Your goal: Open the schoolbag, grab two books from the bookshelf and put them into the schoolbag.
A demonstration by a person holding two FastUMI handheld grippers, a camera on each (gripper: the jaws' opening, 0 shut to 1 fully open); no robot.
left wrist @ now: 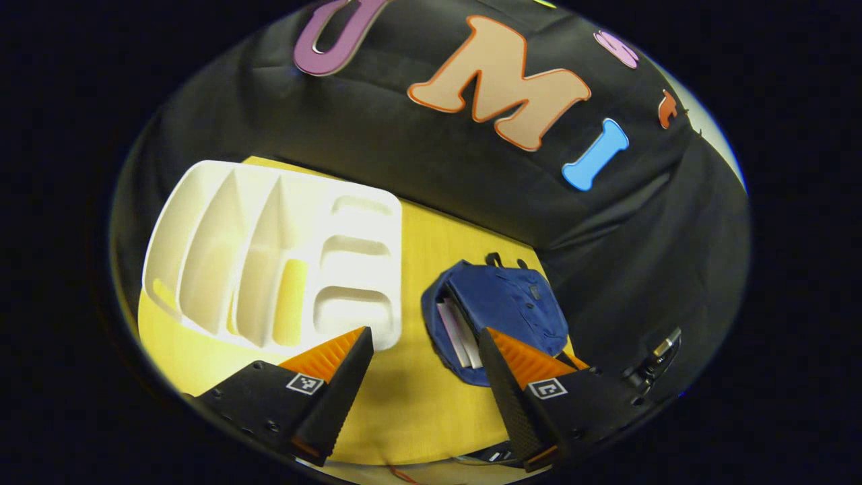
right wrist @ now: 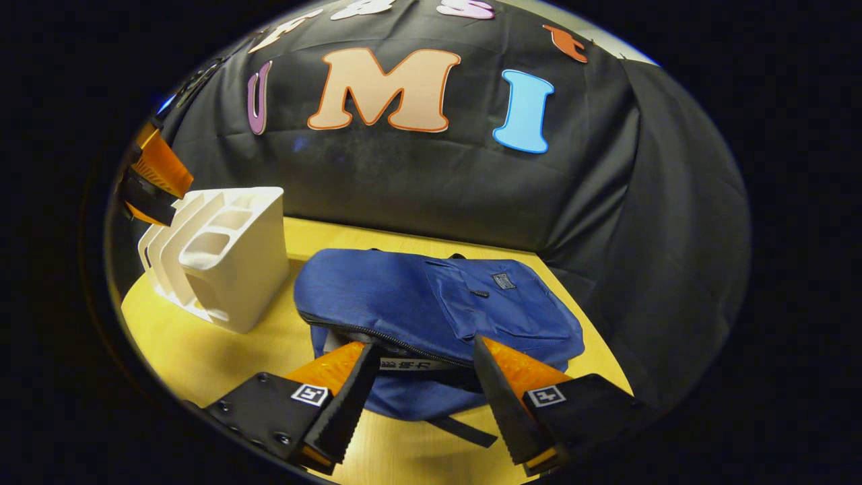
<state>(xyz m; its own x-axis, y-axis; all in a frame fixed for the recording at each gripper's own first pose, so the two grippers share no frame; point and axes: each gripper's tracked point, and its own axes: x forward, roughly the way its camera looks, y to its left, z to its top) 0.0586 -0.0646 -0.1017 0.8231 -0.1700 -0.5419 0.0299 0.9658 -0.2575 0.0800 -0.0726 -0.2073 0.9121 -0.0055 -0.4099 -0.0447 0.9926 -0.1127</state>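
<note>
Left hand-held gripper: fingers spread, holding nothing, above the desk. Right hand-held gripper: fingers spread, holding nothing, at the unzipped mouth of the blue schoolbag. 2 books sit inside. The white bookshelf stands just beside it.

Schoolbag: I see blue woven cloth, matt, soft and creased, with a toothed zip along its mouth.
Books: pale paper edges, smooth, where they show in my left gripper view.
Bookshelf: white moulded plastic, smooth, with a slight sheen.
Bench: yellow wood-look top, smooth, faintly glossy under the light.
My left tool: ridged pads inside, rough-textured fingers.
Booth wall: black cloth, matt, wrinkled.
</note>
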